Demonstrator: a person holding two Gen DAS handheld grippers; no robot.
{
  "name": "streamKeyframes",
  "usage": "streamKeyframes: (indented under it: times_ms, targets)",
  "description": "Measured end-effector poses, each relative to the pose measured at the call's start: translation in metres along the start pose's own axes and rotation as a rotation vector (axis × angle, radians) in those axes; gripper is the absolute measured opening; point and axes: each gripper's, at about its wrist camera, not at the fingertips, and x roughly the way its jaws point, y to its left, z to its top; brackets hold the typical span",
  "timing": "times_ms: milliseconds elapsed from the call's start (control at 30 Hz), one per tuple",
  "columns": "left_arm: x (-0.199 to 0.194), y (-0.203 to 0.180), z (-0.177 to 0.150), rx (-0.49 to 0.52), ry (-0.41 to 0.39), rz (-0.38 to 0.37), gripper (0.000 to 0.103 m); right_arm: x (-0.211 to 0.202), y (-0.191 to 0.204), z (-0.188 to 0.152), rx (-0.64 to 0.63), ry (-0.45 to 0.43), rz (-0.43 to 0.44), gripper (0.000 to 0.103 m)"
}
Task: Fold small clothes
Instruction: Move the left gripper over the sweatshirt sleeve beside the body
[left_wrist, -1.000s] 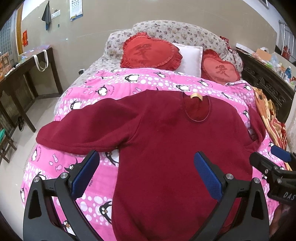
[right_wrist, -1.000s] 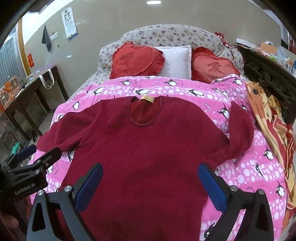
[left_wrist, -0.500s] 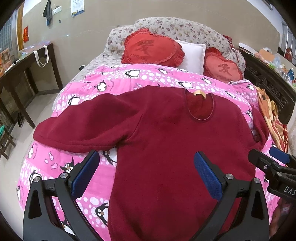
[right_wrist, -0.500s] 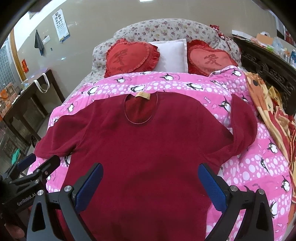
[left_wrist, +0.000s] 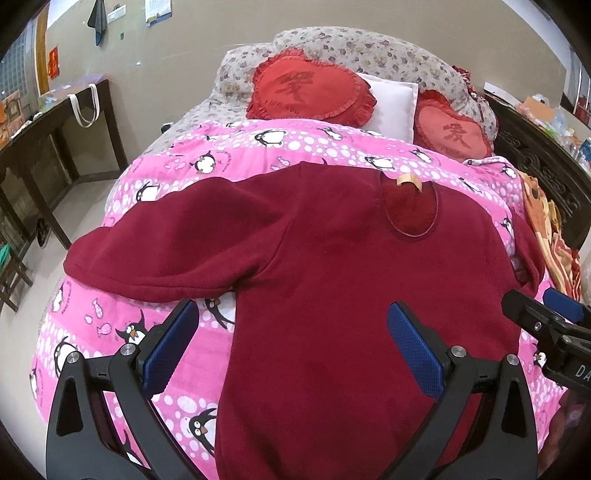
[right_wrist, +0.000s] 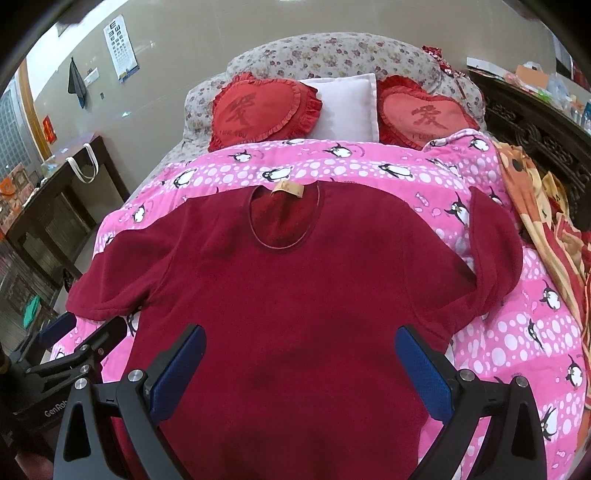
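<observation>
While the red sweater (left_wrist: 332, 295) lies flat on the pink blanket (left_wrist: 92, 325), neck toward the pillows, both your grippers hang wide apart and empty above its bottom edge, left gripper (left_wrist: 291, 347) nearest the long sleeve (left_wrist: 177, 251).

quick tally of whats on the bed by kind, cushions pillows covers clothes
Maroon sweater: 1
Red heart cushions: 2
White pillow: 1
Floral bolster: 1
Pink penguin quilt: 1
Orange patterned blanket: 1
Total: 7
</observation>
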Motion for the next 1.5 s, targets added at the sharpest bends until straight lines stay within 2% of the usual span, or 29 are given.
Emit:
streamKeyframes:
  times_ms: [933, 1500]
  targets:
    - [0.02, 0.01, 0.003, -0.02, 0.025, 0.016, 0.102, 0.024, 0.004, 0.005, -0.015, 0.041, 0.001, 0.102]
    - [0.043, 0.026, 0.009, -0.063, 0.056, 0.033, 0.102, 0.055, 0.022, 0.012, -0.029, 0.082, 0.018, 0.102]
